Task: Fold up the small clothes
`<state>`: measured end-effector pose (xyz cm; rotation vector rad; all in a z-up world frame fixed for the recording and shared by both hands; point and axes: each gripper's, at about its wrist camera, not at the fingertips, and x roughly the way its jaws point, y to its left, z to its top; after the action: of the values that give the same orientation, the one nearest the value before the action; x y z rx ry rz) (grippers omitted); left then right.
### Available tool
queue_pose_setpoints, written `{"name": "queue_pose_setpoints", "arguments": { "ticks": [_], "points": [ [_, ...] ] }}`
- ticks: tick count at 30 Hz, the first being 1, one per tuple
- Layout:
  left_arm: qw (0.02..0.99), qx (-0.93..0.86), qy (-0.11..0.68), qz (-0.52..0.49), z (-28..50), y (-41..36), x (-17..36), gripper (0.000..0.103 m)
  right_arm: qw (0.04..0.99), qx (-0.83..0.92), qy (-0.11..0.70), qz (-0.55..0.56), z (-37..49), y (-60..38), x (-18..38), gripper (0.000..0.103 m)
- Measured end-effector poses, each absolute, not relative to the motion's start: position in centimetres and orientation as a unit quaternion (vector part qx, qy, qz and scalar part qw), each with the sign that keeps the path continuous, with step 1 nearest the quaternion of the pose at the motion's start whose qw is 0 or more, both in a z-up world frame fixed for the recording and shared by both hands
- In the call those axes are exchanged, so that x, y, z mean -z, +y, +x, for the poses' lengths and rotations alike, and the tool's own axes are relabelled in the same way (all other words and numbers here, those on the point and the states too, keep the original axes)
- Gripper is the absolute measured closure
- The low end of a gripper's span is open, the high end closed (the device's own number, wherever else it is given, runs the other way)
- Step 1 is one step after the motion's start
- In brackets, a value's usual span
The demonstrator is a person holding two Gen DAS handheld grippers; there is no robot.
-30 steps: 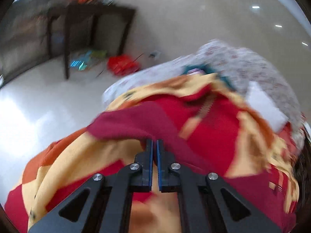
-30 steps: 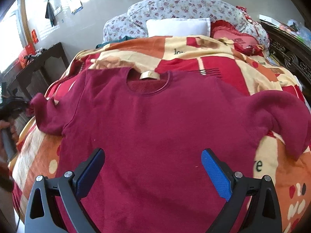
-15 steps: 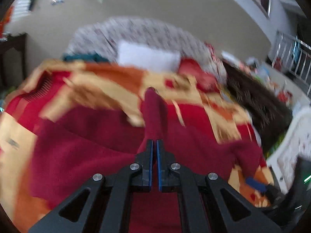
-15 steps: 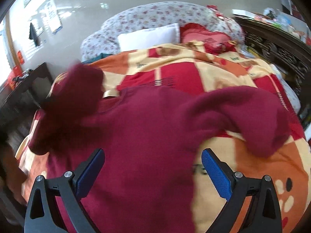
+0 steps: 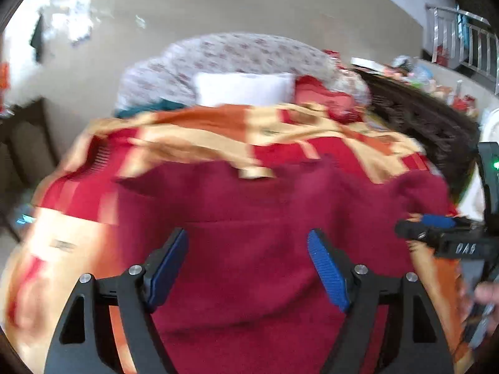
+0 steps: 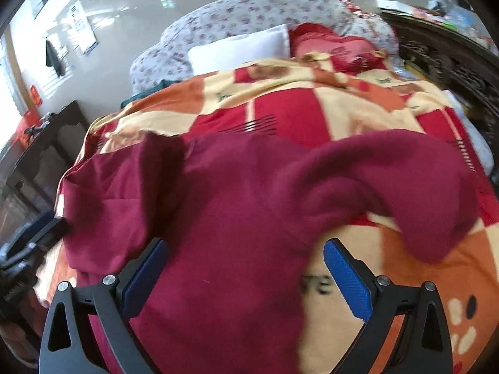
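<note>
Right wrist: we see "ove" print on blanket (image 6: 389, 280) beside maroon sweater (image 6: 237, 218); right gripper (image 6: 246, 268) wide, empty; left gripper (image 5: 248, 268) opening, nothing btwn.

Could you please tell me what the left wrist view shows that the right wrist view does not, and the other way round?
Only the left wrist view shows the right gripper from the side at the right edge, and a white railing behind.

Only the right wrist view shows the sweater's right sleeve spread out on the blanket, and the black lettering near it.

Both show the dark red sweater on the bed, the white pillow and the floral quilt. Each gripper's jaws stand apart, holding nothing; the left gripper's are opening.
</note>
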<state>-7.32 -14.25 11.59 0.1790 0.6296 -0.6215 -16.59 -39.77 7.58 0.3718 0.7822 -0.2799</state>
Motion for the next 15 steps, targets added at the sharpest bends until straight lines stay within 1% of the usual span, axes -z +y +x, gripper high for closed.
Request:
{"name": "queue_pose_setpoints", "arguments": {
  "ticks": [3, 7, 9, 10, 11, 12, 13, 15],
  "points": [
    [0.914, 0.237, 0.314, 0.101, -4.9, -11.4, -10.8, 0.025, 0.902, 0.112, 0.373, 0.184, -14.6, -38.9, -7.8, 0.001],
    [0.912, 0.191, 0.35, 0.096, -2.3, -9.0, -8.2, 0.025, 0.909, 0.091, 0.353, 0.201, -11.4, -37.8, -8.9, 0.001],
    [0.908, 0.185, 0.364, 0.089, -1.8, -8.5, -7.1, 0.025, 0.906, 0.084, 0.368, 0.195, -8.5, -37.3, -8.3, 0.0],
    [0.907, 0.186, 0.368, 0.087, -1.7, -8.4, -6.7, 0.025, 0.905, 0.079, 0.372, 0.192, -7.6, -37.2, -7.9, 0.001],
    [0.905, 0.188, 0.371, 0.087, -1.7, -8.6, -6.3, 0.025, 0.907, 0.071, 0.371, 0.187, -6.6, -37.1, -7.3, 0.023],
    [0.904, 0.189, 0.373, 0.09, -1.8, -8.8, -6.0, 0.025, 0.909, 0.062, 0.367, 0.188, -6.2, -37.2, -7.0, 0.081],
    [0.903, 0.188, 0.373, 0.097, -2.0, -9.0, -5.8, 0.025, 0.908, 0.049, 0.366, 0.199, -6.1, -37.5, -6.5, 0.096],
    [0.903, 0.191, 0.369, 0.109, -2.1, -9.2, -5.5, 0.025, 0.909, 0.042, 0.347, 0.227, -7.3, -38.6, -6.4, 0.095]
  ]
}}
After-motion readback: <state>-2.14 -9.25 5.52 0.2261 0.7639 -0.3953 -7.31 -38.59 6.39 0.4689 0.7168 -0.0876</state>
